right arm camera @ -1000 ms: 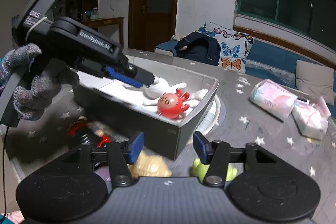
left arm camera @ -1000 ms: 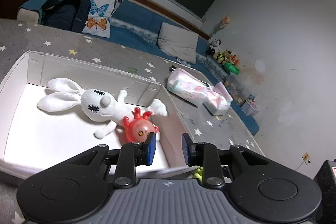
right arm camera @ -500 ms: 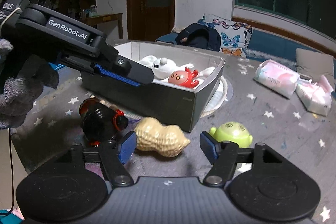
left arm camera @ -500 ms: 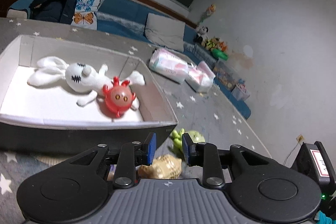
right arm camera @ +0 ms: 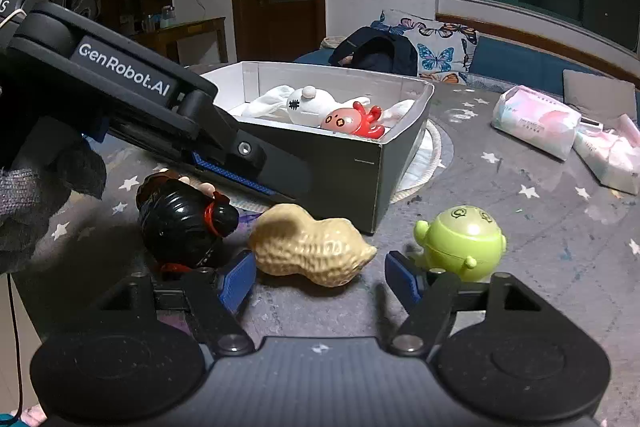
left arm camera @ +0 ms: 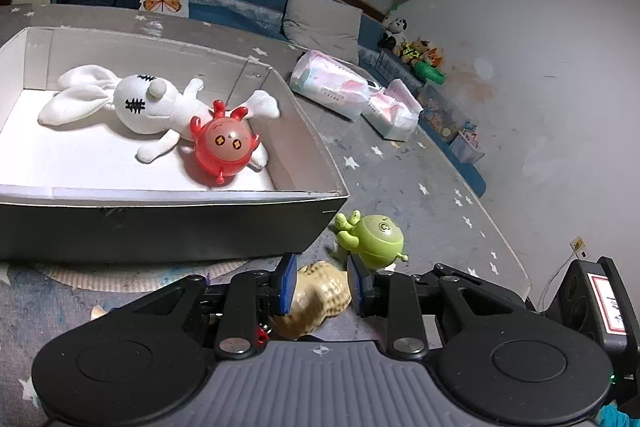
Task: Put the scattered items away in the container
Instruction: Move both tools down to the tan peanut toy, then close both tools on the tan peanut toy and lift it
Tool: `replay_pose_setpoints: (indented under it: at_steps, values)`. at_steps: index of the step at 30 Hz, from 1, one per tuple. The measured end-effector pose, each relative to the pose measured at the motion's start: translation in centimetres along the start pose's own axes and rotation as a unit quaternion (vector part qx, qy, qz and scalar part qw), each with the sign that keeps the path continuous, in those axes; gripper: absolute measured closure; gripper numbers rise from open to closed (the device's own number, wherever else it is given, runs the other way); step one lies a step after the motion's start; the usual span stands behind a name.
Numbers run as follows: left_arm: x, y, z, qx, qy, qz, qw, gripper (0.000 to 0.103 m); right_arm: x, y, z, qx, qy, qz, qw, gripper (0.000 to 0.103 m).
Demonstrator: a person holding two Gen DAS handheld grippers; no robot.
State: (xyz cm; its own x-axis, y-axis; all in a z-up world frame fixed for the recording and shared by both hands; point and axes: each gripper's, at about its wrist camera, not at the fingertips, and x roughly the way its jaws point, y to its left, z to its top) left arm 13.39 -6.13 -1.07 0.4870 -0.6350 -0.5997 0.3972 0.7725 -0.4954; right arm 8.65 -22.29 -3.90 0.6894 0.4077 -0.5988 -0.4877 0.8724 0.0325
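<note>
1. Location: the peanut toy lies on its side on the bench, just in front of the container's near corner, between the black figurine and the green toy
2. Left claw: spread, its blue pads either side of the peanut toy; in the right wrist view it hangs just above the toy, and contact cannot be confirmed
3. Right claw: spread wide, holding nothing, low over the bench just short of the peanut toy
4. Handling, judged: glossy, pebbled shell suggests hard, light moulded plastic or ceramic; stiff, somewhat slippery, prone to roll
5. Hold point, judged: across the narrow waist, where the pads seat between the two lobes
6. Already in the container: white rabbit plush and red toy
</note>
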Motion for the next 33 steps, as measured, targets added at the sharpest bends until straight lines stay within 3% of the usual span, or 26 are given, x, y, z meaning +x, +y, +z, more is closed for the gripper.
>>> replay_pose_setpoints:
  at_steps: [13,19,27,33]
  values:
    - [0.7,0.0,0.3,0.0,0.01,0.016,0.9998,0.071,0.6,0.1,0.0,0.009,-0.003,0.009,1.0,0.032]
    - [1.1,0.3,0.7,-0.005,0.042,0.028,0.9987,0.069,0.7,0.1,0.0,0.011,-0.006,0.008,1.0,0.032]
    - [1.2,0.2,0.7,-0.014,0.057,0.034,0.9977,0.068,0.4,0.1,0.0,0.0,-0.008,0.008,1.0,0.034]
    - [1.9,-0.2,0.9,-0.021,0.066,0.04,0.9968,0.068,0.1,0.4,-0.3,0.005,-0.013,-0.014,1.0,0.037]
